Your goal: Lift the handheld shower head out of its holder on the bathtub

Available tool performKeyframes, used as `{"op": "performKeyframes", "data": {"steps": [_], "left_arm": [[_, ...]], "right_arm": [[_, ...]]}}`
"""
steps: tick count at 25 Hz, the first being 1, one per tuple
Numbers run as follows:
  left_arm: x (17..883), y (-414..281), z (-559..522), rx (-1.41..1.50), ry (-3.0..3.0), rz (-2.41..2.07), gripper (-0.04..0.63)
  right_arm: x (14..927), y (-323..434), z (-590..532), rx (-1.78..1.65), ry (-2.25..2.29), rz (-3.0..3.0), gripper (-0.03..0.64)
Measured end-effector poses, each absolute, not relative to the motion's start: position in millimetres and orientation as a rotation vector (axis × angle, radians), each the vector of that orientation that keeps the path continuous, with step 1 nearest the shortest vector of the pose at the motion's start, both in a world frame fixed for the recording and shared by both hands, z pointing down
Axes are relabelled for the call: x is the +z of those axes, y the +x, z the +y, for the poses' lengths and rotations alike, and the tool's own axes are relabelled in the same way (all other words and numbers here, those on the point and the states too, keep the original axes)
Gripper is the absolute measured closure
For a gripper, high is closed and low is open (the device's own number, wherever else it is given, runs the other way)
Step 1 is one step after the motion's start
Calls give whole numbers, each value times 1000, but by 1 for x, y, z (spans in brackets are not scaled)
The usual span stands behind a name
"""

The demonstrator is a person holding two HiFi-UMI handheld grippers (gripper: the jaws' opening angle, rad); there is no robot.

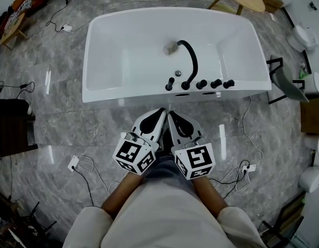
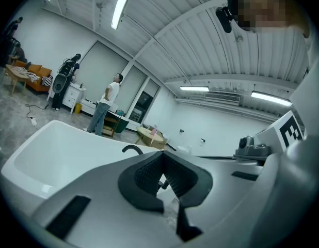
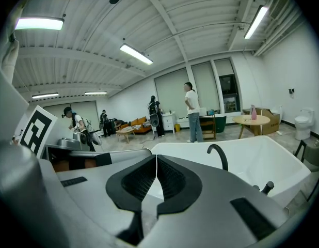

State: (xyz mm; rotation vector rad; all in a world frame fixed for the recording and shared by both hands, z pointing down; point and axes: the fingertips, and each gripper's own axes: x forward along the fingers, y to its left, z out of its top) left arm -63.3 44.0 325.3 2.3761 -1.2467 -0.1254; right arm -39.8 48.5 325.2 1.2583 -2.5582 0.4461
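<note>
Black, likely stiff and slick, the shower head [image 1: 170, 83] stands at twelve o'clock; grip its slim stem. The left gripper [image 1: 160, 112] and right gripper [image 1: 171, 113] are closed tight, holding nothing.

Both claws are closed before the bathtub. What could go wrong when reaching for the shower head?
The left claw and right claw are both shut; unless they open first, they may only knock the shower head. The curved spout and knobs stand close beside it, so a claw could catch the wrong fitting. Cables lie on the floor nearby, a possible trip hazard.
</note>
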Motion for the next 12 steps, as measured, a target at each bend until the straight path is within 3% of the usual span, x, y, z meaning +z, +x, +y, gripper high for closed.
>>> {"op": "performKeyframes", "data": {"steps": [12], "left_arm": [[320,-31,-43,-135,2385,-1297,591]], "right_arm": [[321,-7,-39,444,1223,-2598,598]]}}
